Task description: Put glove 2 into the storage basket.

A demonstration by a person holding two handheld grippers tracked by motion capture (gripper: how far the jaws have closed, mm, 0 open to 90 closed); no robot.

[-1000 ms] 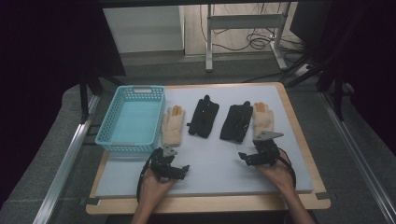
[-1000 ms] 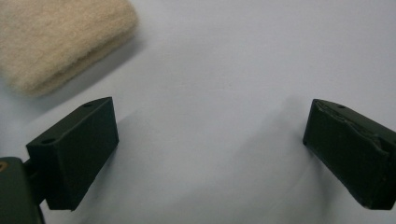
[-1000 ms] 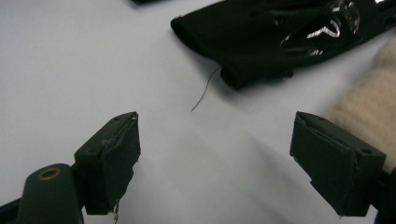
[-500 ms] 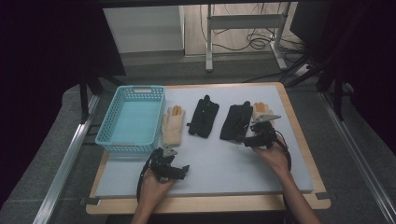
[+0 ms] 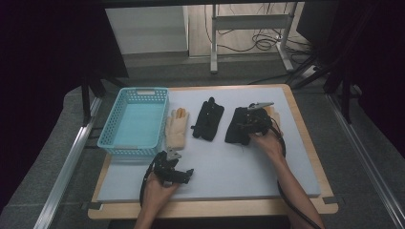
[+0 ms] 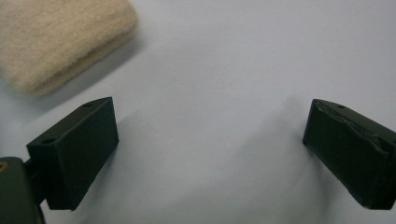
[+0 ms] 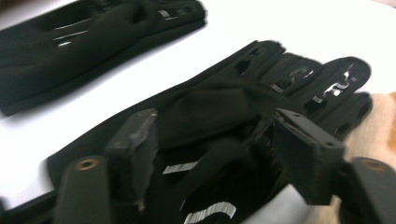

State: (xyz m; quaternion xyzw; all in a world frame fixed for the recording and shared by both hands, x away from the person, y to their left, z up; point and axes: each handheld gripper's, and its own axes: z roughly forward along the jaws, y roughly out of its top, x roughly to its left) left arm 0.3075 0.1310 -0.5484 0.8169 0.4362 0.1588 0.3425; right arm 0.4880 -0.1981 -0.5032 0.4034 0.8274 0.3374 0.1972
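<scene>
High view: nearest the front edge of the grey-white mat, the left gripper is held low over bare mat, its jaws spread wide with nothing between them. In the left gripper view the left gripper is seen just above the plain surface, and the fuzzy edge of a cream glove lies ahead of it and to its left, apart from both jaws. Beyond that gripper and to its left, a light blue basket with latticed walls is seen; nothing lies in it.

Farther off, the right gripper is placed over a black glove. In the right gripper view the right gripper is seen with jaws that have just been opening a little and now stand wide, with a raised fold of the black glove between them; whether the pads press on the cloth cannot be told. This glove lies flat, palm side up by the look of its pale grip stripes, fingers pointing away from the gripper. A second black glove lies beyond it to the gripper's left, well apart from the jaws, and another cream glove is glimpsed just right of the jaws.
</scene>
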